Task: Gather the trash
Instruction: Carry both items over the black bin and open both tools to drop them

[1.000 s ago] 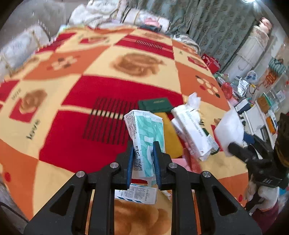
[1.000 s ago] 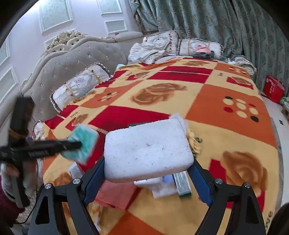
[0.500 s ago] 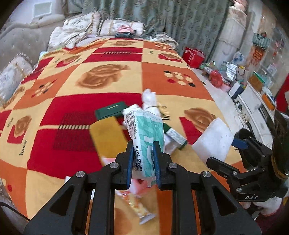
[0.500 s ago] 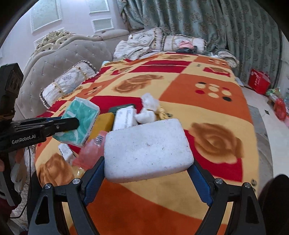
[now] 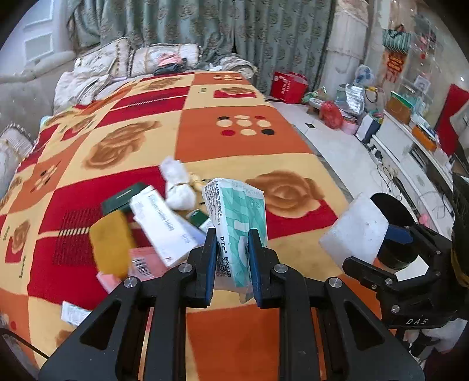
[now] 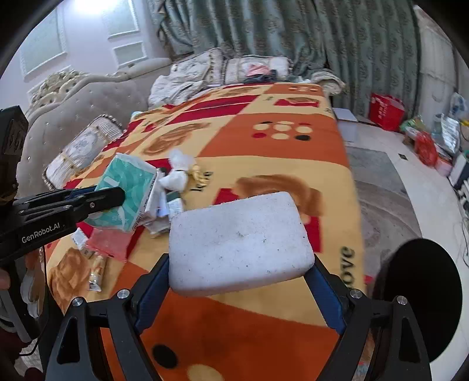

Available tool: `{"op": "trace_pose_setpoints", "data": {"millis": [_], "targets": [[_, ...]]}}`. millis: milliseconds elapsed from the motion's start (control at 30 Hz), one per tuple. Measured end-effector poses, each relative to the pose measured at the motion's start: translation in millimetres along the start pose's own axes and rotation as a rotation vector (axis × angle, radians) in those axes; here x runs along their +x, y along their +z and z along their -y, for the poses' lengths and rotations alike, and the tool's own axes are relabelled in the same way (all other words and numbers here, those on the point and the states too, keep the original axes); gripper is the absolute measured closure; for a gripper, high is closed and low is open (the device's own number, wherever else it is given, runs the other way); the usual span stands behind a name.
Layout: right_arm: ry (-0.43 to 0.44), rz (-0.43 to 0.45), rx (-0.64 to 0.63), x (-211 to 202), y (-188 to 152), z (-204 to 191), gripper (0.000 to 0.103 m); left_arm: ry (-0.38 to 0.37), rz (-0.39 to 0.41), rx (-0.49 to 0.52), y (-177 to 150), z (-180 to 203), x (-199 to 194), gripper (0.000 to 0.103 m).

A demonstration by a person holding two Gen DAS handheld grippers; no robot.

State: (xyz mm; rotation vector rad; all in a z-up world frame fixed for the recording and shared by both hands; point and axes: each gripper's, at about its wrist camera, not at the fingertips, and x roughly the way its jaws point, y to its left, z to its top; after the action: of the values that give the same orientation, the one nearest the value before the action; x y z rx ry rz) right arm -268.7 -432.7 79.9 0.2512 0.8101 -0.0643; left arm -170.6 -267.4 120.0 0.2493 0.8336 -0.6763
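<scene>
Left gripper [image 5: 233, 258]: jaws clenched on a teal-and-white tissue pack [image 5: 239, 217]; the blue pads pinch its lower part and most of the pack sticks up past the fingertips, off the bed.
Same grip, right wrist view: the left gripper [image 6: 117, 196] comes in from the left edge, and the tissue pack [image 6: 126, 193] hangs above the litter pile.
Right gripper [image 6: 239, 281]: jaws spread wide and grasping a white foam block [image 6: 239, 237] by its 2 short ends, the broad face turned up toward the camera.
Same grip, left wrist view: the right gripper [image 5: 378, 249] is at the right, holding the foam block [image 5: 354, 231] out past the bed's edge.
Round black bin [image 6: 422, 299]: just right of the right gripper and below the foam block, beside the bed; only a dark rounded shape shows.
Litter pile: on the blanket [image 5: 243, 146], near its front edge, lie a white box [image 5: 164, 228], a yellow sponge [image 5: 111, 243], a dark green card [image 5: 123, 202], a knotted white bag [image 5: 178, 187] and a pink packet [image 5: 143, 263], close together and partly overlapping.
Blanket: red, orange and yellow squares with brown roses, spread over the bed.
Farther out: pillows [image 5: 164, 58] at the far end, green curtains [image 5: 205, 26] behind, a cluttered floor to the right.
</scene>
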Motion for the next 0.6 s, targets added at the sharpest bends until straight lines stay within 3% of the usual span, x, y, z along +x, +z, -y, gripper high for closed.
{"op": "trace_pose_setpoints", "data": {"millis": [300, 600], "targets": [[-0.06, 0.009, 0.088, -20, -13, 44, 0.016, -0.039, -0.017, 0.053, 7, 43, 17, 0.085], [-0.154, 0.017, 0.222, -41, -32, 105, 0.016, -0.2, -0.078, 0.071, 19, 98, 47, 0.085]]}}
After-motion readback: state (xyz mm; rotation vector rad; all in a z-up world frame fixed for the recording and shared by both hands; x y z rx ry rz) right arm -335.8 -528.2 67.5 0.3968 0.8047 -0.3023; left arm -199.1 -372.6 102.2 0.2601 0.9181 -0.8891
